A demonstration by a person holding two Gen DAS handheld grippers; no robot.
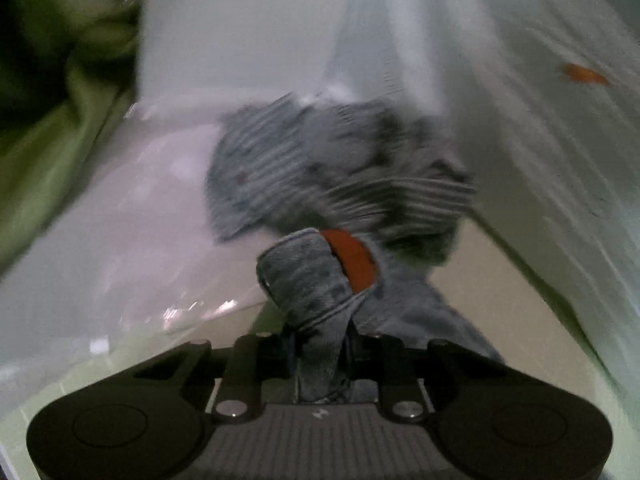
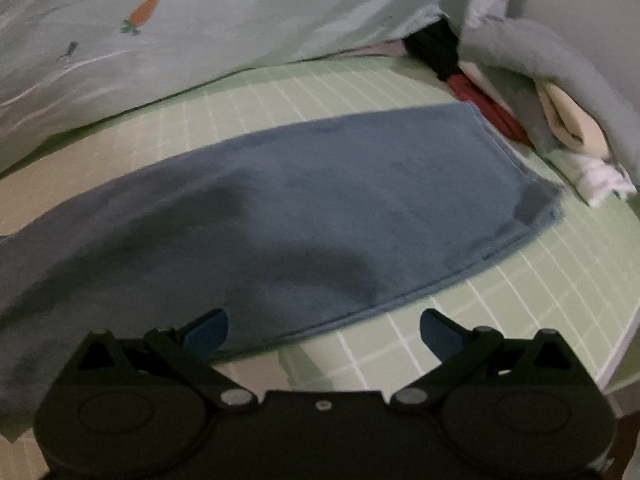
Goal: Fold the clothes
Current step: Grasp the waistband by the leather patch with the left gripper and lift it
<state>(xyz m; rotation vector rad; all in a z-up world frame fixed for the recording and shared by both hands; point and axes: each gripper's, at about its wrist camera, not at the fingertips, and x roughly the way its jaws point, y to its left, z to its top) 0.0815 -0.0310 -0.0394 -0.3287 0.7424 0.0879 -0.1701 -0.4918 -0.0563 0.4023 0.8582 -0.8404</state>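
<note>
In the left wrist view my left gripper (image 1: 320, 344) is shut on a fold of blue-grey fleece cloth (image 1: 308, 276) with an orange patch (image 1: 352, 260), lifted off the surface. A striped grey garment (image 1: 280, 160) lies bunched beyond it; the view is blurred by motion. In the right wrist view a blue fleece cloth (image 2: 320, 208) lies spread flat on the green grid mat (image 2: 520, 304). My right gripper (image 2: 324, 332) is open and empty, hovering over the cloth's near edge.
A pale carrot-print sheet (image 2: 200, 20) is bunched along the mat's far side. A grey folded cloth (image 2: 560, 68), cream, red and black items lie at the far right. A green cloth (image 1: 60, 120) lies at the left of the left wrist view.
</note>
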